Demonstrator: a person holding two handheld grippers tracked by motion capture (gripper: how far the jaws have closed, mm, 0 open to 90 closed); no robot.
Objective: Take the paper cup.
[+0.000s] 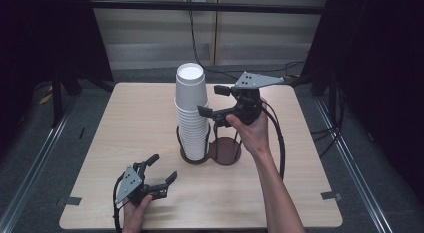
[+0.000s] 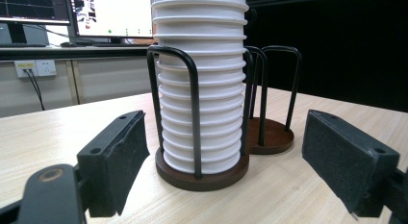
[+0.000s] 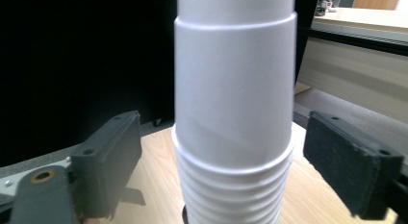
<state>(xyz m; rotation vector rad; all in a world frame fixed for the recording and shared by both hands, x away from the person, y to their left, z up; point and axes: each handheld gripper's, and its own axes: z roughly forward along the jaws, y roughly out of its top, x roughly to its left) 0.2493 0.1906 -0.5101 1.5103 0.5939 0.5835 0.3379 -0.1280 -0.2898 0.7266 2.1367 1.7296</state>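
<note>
High view: a stack of white paper cups stands upside down at the centre of the frame, in the left ring of a dark two-ring holder on a pale wooden table; the right ring of the holder is bare. The right gripper, held in the person's right hand, sits just right of the stack at the level of its upper cups, with its jaws apart and pointing left toward them; no pad touches a cup. The left gripper lies low in the lower left of the frame, held by the left hand, well apart from the stack, jaws apart with nothing between them. Left gripper view: the two padded jaws frame the lower cups and the holder's wire uprights at centre; two monitors stand in the upper left. Right gripper view: the top cup fills the centre, nested over the ribbed rims below, with a jaw on either side and a clear gap to each.
</note>
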